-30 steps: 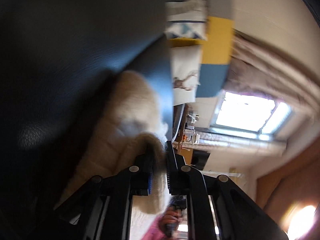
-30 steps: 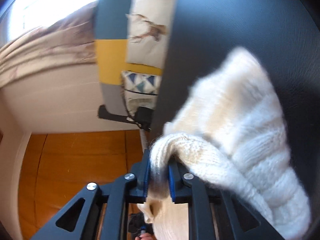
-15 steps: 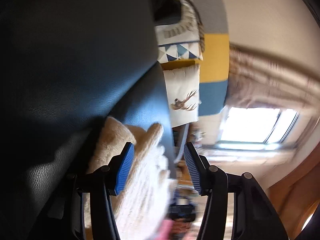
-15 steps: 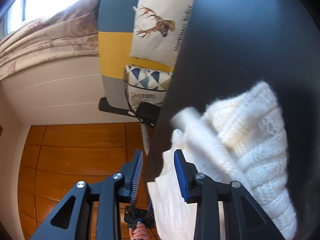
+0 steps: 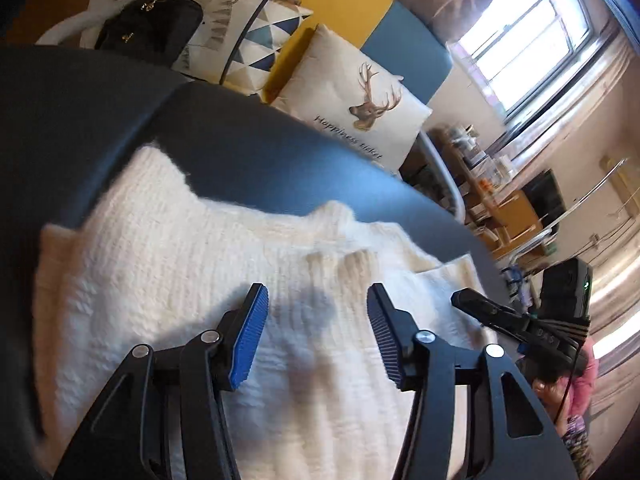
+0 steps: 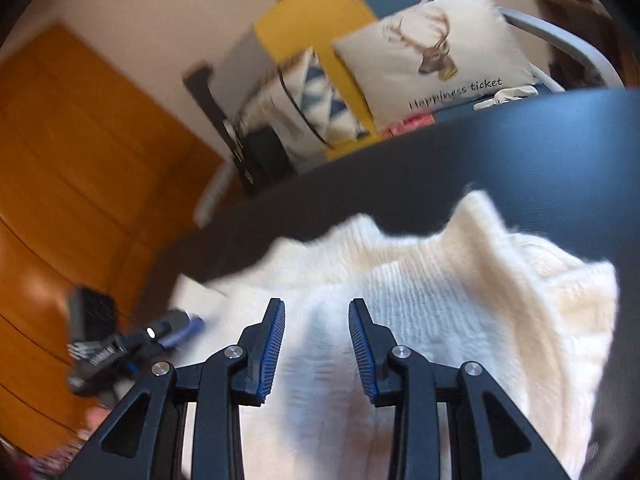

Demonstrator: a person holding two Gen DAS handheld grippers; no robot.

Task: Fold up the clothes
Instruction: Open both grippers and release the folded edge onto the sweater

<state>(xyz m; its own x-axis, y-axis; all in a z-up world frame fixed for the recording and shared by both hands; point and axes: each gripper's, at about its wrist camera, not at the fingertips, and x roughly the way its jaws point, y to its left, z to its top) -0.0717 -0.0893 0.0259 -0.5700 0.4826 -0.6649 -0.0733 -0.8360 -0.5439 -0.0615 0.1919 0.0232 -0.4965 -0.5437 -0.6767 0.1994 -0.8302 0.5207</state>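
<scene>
Left wrist view: the left tongs (image 5: 316, 334) stand half open above the white knit sweater (image 5: 168, 264), nothing between the blue pads; a second ago they pinched a fold of it. The sweater lies flat on the dark surface (image 5: 260, 152), running to its right edge, where the right tongs (image 5: 476, 304) hover.

Right wrist view: the right tongs (image 6: 316, 340) are likewise parted and empty, having let go of the sweater (image 6: 460, 300), whose folded layer reaches the surface's (image 6: 540, 140) left edge. This fold seems laid down; another probably follows.
</scene>
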